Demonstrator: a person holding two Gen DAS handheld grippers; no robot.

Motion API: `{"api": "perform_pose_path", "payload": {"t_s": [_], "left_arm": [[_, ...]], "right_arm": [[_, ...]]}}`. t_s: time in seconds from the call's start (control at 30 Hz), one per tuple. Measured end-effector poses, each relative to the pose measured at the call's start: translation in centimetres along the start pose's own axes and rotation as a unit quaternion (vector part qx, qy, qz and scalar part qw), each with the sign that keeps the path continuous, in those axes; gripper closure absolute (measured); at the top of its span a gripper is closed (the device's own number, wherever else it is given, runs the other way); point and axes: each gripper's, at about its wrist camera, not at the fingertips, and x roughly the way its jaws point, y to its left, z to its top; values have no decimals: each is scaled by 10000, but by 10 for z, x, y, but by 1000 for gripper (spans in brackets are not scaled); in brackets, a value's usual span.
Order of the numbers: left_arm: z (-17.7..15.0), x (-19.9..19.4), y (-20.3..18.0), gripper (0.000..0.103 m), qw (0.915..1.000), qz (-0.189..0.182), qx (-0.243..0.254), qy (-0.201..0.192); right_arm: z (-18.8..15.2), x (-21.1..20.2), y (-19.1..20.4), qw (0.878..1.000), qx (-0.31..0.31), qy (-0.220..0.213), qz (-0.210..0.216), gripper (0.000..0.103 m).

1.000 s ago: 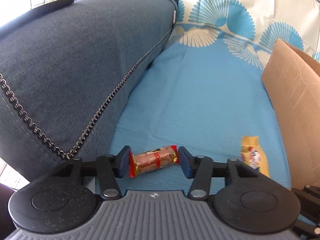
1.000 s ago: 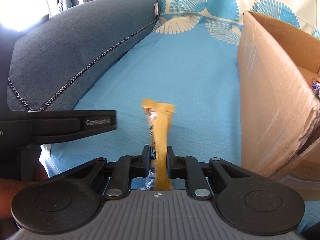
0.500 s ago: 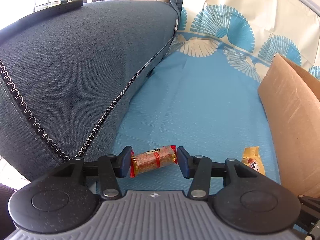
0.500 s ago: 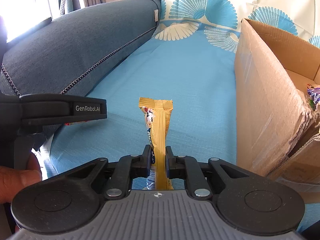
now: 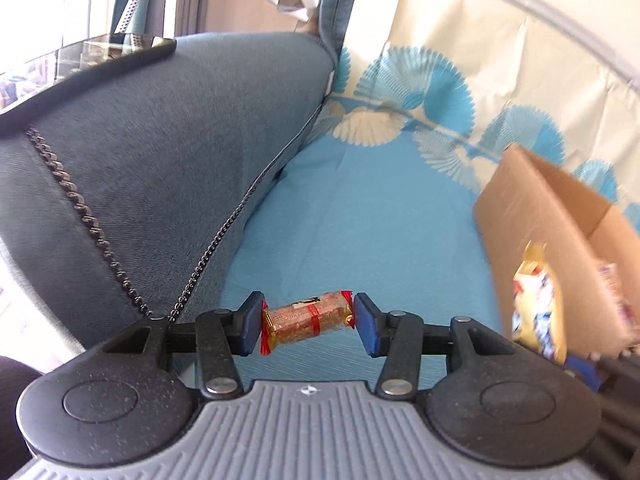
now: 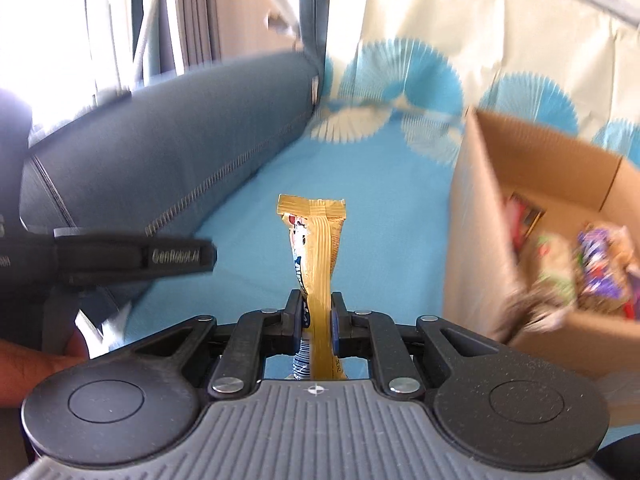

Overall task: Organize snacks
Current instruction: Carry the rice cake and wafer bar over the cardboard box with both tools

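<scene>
Cardboard box (image 6: 476, 216) stood at two o'clock, open-topped, likely the snacks' destination. Right gripper (image 6: 316, 322) pinched the yellow wrapper (image 6: 318, 256) upright, narrow. Left gripper (image 5: 308, 322) clamped the small red-ended bar (image 5: 306, 318) endwise, probably for carrying.

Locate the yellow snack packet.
The yellow snack packet stands upright, clamped in the right gripper, left of the cardboard box; the left wrist view shows it low right.

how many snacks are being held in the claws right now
2: a red-ended bar held lengthwise in the left claw, and a yellow packet upright in the right claw.
</scene>
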Motion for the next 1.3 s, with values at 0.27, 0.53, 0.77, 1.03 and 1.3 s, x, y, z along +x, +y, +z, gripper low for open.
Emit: {"api": "perform_pose_path", "payload": {"t_s": [0.27, 0.53, 0.77, 1.03, 1.3], "left_arm": [[-1, -61, -2, 49, 9958, -786, 92, -451], [-6, -86, -20, 49, 9907, -987, 549, -755], [-8, -88, -29, 49, 9894, -1056, 675, -740], [-9, -79, -47, 49, 9886, -938, 951, -688], [-3, -83, -77, 49, 9849, -1061, 1241, -575]], "right_arm": [[16, -68, -23, 9949, -102, -984, -206, 89], [35, -125, -80, 9834, 662, -1571, -627, 89], [18, -139, -144, 9713, 916, -1806, -1248, 89], [0, -132, -187, 9592, 1535, -1988, -1298, 89], [-1, -113, -211, 9571, 1604, -2061, -1257, 89]]}}
